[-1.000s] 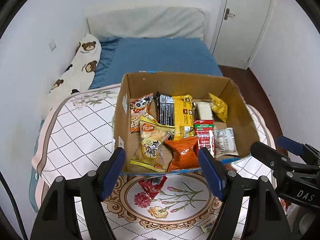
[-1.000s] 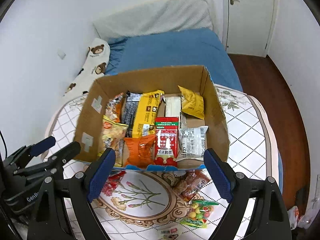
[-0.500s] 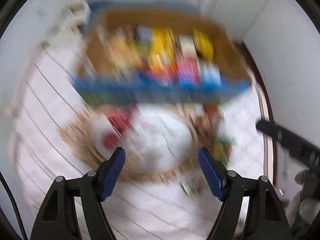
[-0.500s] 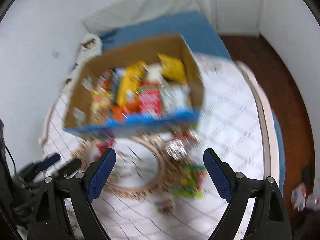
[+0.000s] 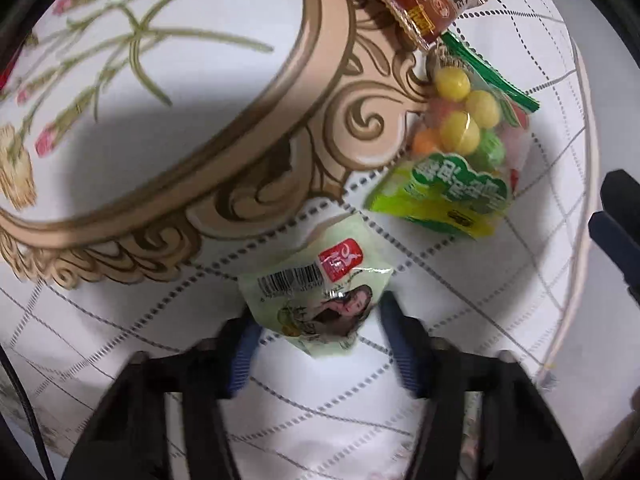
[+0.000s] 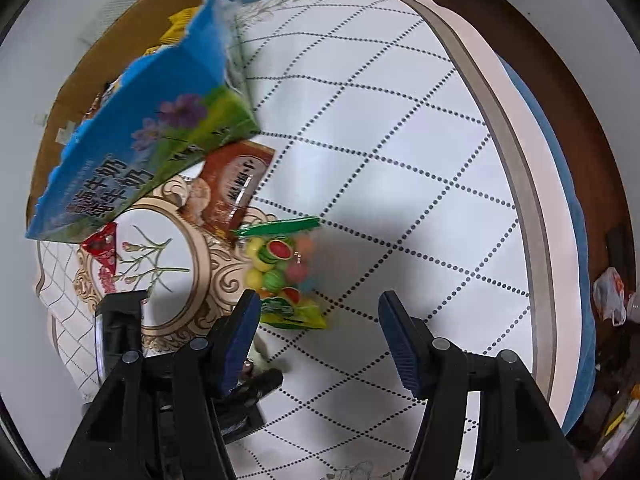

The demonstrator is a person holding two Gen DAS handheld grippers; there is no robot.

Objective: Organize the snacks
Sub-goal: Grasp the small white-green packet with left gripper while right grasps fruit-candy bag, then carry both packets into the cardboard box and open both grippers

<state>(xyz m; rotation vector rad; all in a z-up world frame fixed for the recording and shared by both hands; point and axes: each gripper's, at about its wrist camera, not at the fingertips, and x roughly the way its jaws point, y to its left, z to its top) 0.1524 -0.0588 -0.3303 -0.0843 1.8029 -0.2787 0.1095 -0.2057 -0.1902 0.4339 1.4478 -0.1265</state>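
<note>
— Both grippers have dropped from looking across at the open cardboard box point(image 6: 120, 92) to pointing almost straight down at the quilted cloth point(image 6: 400, 160). See the left gripper point(image 5: 316, 336)? A second ago nothing was between its fingers; now a pale green snack packet point(image 5: 316, 300) sits right there.

— Is it clamped yet?

— Closing, I'd say. The blue pads point(image 5: 242, 356) flank the packet's lower half, one at each side, but blur keeps me from telling whether they press on it yet. The packet lies flat on the cloth, barcode end pointing away from the fingers.

— And the right gripper point(image 6: 316, 340)?

— Its jaws are narrowing too, with nothing between them. The bag of coloured fruit candies point(image 6: 284, 276) lies just beyond its left fingertip, mostly outside the gap. A brown packet point(image 6: 236, 192) lies farther out, touching the box's blue front wall.

— So which step is this?

— Picking up the loose snacks, I think; the box already holds plenty. The left needs to finish its pinch and lift, then carry the packet over the box wall. The right, I reckon, should shift toward the candy bag and reopen enough to straddle it before closing.
</note>
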